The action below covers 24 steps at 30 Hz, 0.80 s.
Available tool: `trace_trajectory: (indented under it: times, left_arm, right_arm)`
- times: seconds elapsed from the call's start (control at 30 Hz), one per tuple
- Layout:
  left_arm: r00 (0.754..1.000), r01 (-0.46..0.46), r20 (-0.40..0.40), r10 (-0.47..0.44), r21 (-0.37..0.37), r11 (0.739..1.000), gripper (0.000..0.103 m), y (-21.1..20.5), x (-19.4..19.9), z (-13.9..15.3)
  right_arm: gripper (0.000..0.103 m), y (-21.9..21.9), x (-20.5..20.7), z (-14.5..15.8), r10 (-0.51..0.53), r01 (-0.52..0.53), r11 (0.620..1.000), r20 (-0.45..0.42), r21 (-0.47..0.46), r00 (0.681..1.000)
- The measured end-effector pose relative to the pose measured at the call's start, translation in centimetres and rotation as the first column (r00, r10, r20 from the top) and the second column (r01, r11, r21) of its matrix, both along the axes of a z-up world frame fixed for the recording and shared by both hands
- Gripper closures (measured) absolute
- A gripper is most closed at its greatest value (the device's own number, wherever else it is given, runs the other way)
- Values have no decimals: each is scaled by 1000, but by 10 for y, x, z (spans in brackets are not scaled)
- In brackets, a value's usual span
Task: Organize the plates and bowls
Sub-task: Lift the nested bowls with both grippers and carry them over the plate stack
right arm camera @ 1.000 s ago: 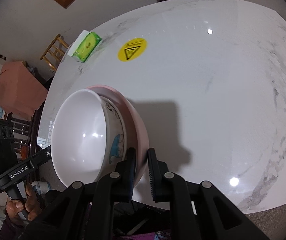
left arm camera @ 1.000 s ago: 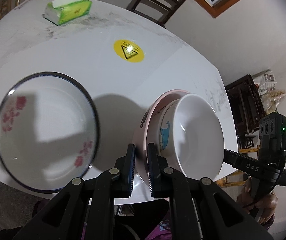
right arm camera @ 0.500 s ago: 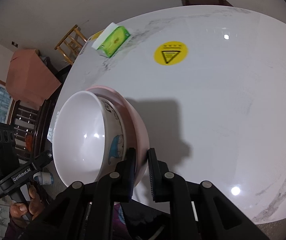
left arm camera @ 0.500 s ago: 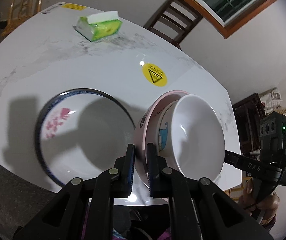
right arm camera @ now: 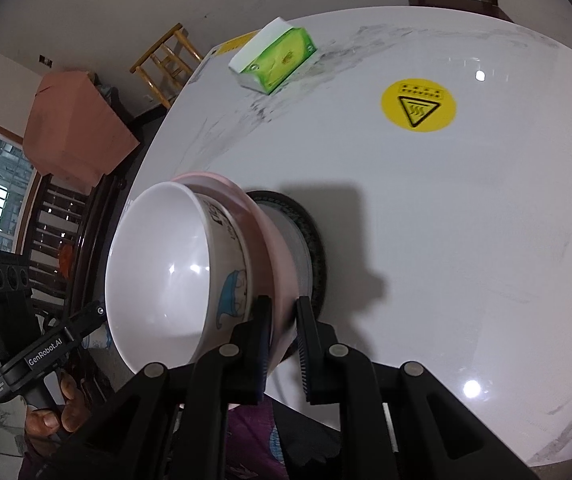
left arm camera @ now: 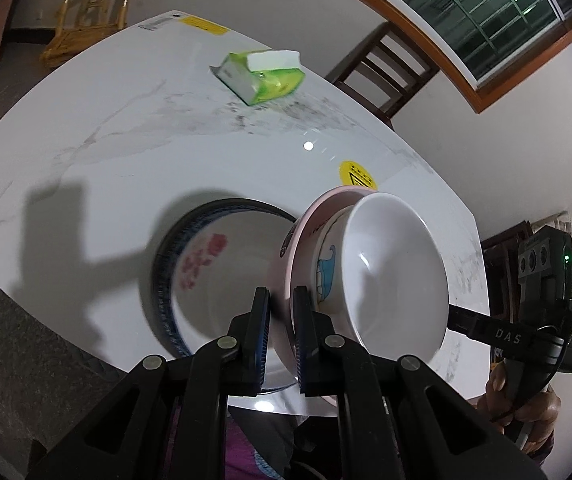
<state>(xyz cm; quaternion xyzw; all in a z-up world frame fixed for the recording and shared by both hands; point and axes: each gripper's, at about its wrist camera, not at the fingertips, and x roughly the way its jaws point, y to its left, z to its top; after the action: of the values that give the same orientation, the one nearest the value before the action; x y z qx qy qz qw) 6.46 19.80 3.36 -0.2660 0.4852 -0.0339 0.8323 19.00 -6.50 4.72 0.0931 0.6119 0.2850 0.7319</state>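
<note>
A white marble desk (left arm camera: 85, 152) carries a blue-rimmed flowered bowl (left arm camera: 189, 276) near its near edge. Above that bowl, tilted, hangs a pink bowl (left arm camera: 286, 264) with a white cartoon bowl (left arm camera: 390, 268) nested inside. The left gripper (left arm camera: 281, 320) and the right gripper (right arm camera: 283, 320) each clamp the pink bowl's rim. A green tissue pack (left arm camera: 261, 72) lies toward the far edge, a yellow warning sticker (right arm camera: 418, 105) between.

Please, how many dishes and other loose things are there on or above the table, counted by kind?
Bowls: 3, the white bowl nested in the pink bowl, and the blue-rimmed bowl on the table
Tissue packs: 1, the green tissue pack
Plates: 0 visible
Total: 4
</note>
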Motion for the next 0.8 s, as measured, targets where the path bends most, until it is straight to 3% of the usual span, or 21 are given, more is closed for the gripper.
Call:
trace_trajectory:
  times: [0.8]
  left_arm:
    - [1000,-18,-4,18,26,1000,96,20,-9,-19]
  right_arm:
    - [90,32,1,-18,32,-34,999,-38,-38,999]
